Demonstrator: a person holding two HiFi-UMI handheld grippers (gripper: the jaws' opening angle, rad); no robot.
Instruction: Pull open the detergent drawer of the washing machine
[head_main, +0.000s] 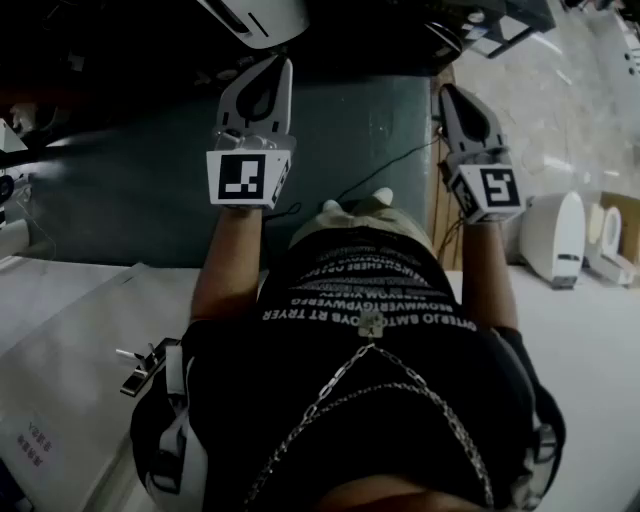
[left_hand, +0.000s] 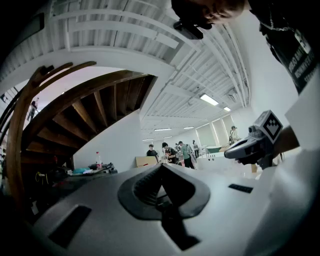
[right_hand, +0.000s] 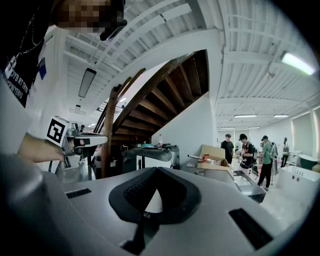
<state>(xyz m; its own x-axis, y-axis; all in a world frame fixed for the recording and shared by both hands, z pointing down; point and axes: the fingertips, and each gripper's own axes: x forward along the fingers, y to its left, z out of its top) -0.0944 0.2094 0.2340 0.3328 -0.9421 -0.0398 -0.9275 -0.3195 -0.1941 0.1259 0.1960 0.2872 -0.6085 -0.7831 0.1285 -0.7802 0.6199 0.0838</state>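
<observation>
Your left gripper (head_main: 281, 66) and right gripper (head_main: 447, 92) both reach forward, well apart, fingers closed on nothing. No view lets me tell where the detergent drawer is.

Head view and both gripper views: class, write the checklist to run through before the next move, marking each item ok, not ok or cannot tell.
1. Left gripper empty: ok, jaws together on nothing.
2. Right gripper empty: ok, jaws together on nothing.
3. Jaws open, ready to take a handle: not ok, both are shut.
4. Detergent drawer in sight: not ok, no view shows it.
5. Grippers clear of each other: ok, held apart in the head view.
6. Bystanders clear of the grippers: ok, they stand far back.
</observation>
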